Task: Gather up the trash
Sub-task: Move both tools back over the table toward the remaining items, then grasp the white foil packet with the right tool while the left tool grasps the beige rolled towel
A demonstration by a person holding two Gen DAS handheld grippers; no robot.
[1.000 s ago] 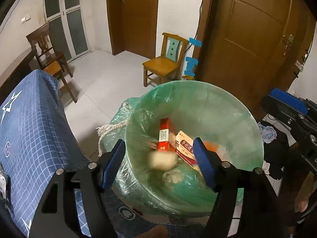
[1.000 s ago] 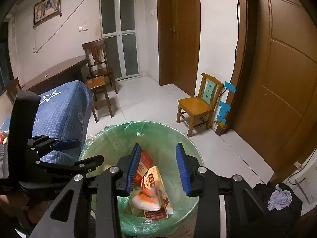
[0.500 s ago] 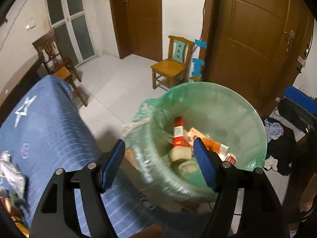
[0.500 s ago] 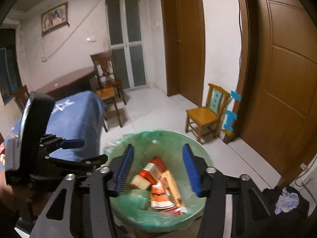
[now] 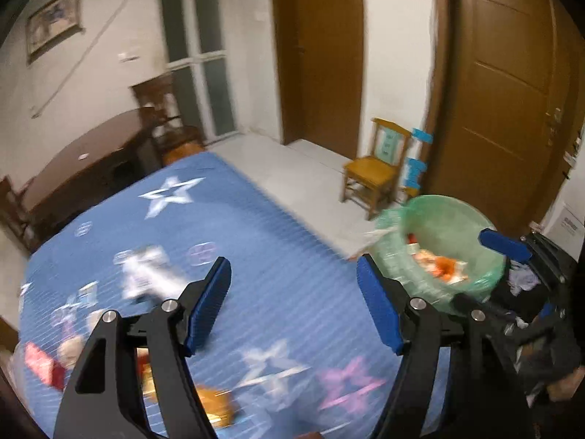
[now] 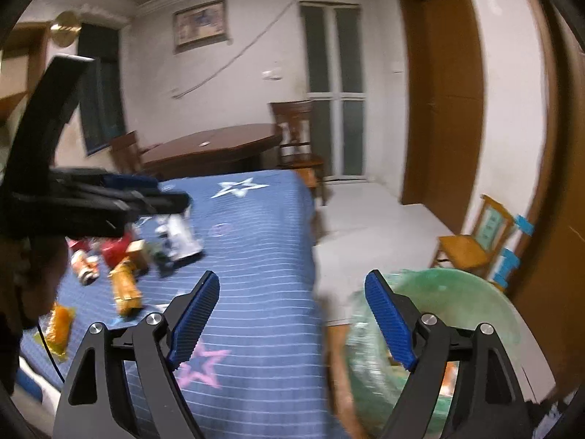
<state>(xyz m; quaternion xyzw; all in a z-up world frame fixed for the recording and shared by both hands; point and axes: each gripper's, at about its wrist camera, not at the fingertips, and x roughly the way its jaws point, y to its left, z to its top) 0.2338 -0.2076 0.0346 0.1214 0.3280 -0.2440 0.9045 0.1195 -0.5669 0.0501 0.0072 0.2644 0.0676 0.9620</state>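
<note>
White walls (image 6: 241,84); pale tiled floor (image 5: 292,168); brown wooden doors (image 5: 508,84); glazed double door (image 6: 336,87); dark wooden table (image 6: 212,148); small yellow chair (image 5: 380,168); framed picture (image 6: 199,23).

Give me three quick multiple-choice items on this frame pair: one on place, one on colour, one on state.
1. Where is the loose trash that is left to pick up?
A. on the blue star-patterned cloth
B. on the yellow chair
C. on the floor by the door

2. What colour is the liner of the trash bin?
A. black
B. green
C. white

3. How do the jaws of the right gripper stand?
A. shut on a box
B. shut on nothing
C. open, nothing between them

Key: 1 A, the packets lie on the blue cloth. 2 B, the bag over the rim is translucent green. 3 C, the blue pads stand wide apart with only cloth behind them.
</note>
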